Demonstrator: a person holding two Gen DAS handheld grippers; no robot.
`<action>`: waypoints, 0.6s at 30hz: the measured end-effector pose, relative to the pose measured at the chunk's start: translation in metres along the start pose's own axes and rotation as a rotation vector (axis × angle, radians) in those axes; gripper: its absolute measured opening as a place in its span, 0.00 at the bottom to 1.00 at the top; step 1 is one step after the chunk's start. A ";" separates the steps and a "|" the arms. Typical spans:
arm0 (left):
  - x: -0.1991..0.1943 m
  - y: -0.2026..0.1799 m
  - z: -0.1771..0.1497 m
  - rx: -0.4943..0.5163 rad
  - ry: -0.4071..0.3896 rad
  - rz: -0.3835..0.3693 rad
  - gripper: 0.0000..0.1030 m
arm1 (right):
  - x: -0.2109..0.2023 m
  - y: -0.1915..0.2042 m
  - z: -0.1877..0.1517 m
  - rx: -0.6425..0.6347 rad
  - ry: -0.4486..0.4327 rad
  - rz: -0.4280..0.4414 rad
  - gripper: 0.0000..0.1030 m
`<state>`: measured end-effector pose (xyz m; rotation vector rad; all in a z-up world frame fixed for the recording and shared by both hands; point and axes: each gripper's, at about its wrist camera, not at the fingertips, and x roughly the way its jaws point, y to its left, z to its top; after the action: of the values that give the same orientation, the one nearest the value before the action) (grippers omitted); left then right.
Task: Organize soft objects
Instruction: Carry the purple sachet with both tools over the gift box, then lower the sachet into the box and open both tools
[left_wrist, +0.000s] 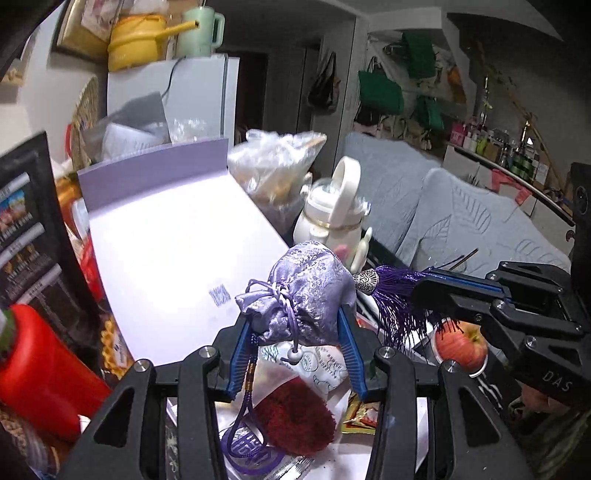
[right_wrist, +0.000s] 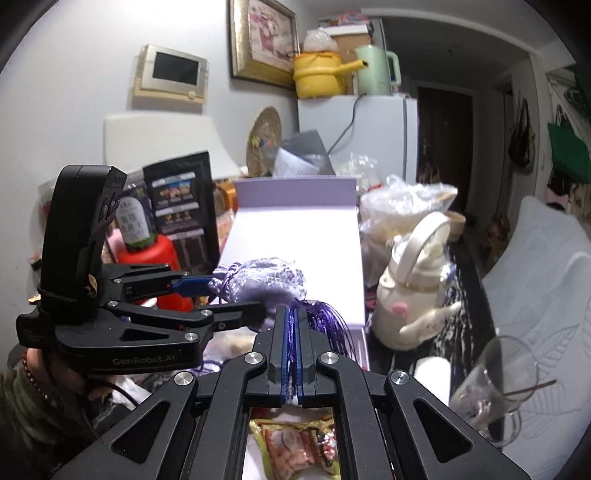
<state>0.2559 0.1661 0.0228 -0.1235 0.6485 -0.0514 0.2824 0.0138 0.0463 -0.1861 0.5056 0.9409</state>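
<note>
Counts: 2 grippers, left gripper (left_wrist: 295, 328) and right gripper (right_wrist: 291, 332). 1 purple brocade pouch (left_wrist: 306, 291), 1 purple tassel (left_wrist: 395, 306). 1 open lilac box (left_wrist: 177, 236). 1 apple (left_wrist: 460, 345). 1 cream kettle (left_wrist: 332, 214). 1 red bottle (left_wrist: 40, 373). 1 glass (right_wrist: 491, 391). 1 snack packet (right_wrist: 295, 446).

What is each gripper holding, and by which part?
Left gripper clamps the purple brocade pouch by its body; right gripper pinches the pouch's purple tassel.

The pouch (left_wrist: 306, 291) is held between the left hand-held gripper's (left_wrist: 295, 332) fingers above the open box (left_wrist: 177, 236); its tassel (left_wrist: 395, 306) is pinched rightward by the right hand-held gripper (right_wrist: 293, 332); the teapot (left_wrist: 332, 218) is seen right of the box.
</note>
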 end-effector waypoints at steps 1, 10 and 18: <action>0.005 0.000 -0.001 0.002 0.011 -0.002 0.42 | 0.003 -0.002 -0.002 0.005 0.009 0.001 0.03; 0.042 0.004 -0.014 -0.020 0.108 -0.015 0.42 | 0.027 -0.016 -0.014 0.029 0.104 0.008 0.03; 0.059 0.001 -0.026 0.002 0.163 0.002 0.42 | 0.047 -0.020 -0.025 0.051 0.165 0.012 0.03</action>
<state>0.2870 0.1600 -0.0330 -0.1178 0.8112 -0.0601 0.3134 0.0272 0.0005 -0.2162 0.6832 0.9273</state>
